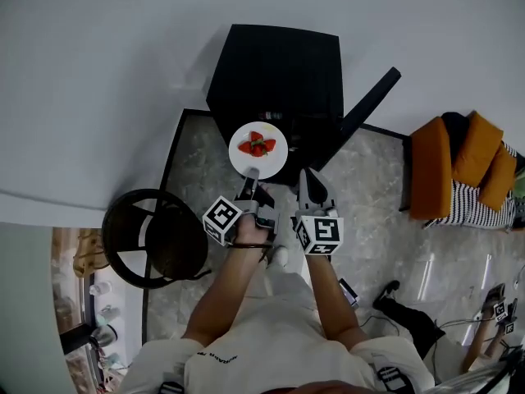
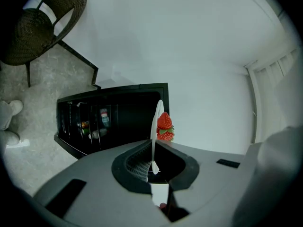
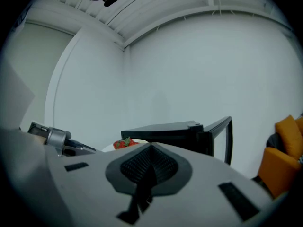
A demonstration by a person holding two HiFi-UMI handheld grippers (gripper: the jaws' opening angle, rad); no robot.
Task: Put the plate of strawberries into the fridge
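1. Nearest the head camera is the person's pale shirt (image 1: 262, 347). Both forearms reach forward from it to the two grippers.
2. The left gripper (image 1: 251, 176) is clamped on the near rim of the white plate (image 1: 276, 161). In the left gripper view (image 2: 154, 166) the pads pinch that thin rim (image 2: 156, 122), with nothing else between them.
3. The plate is held in the air over the marble floor (image 1: 373, 195), just in front of the black fridge (image 1: 275, 72) and not inside it.
4. The plate is round, so it has no long axis. It lies level and face up, and reaches from the jaws toward the fridge. The left gripper view shows it edge-on, as a narrow white line.
5. A small heap of red strawberries (image 1: 257, 145) with green caps sits at the middle of the plate.
6. The right gripper (image 1: 304, 174) has its jaws together on nothing (image 3: 150, 150). It is just beside the plate, on the plate's right.
7. The fridge door (image 1: 371, 105) stands open, swung out to the right. The left gripper view shows shelves (image 2: 92, 122) holding small items.
8. A black wicker chair (image 1: 152, 240) stands to the left, and orange cushions (image 1: 463, 158) lie to the right.
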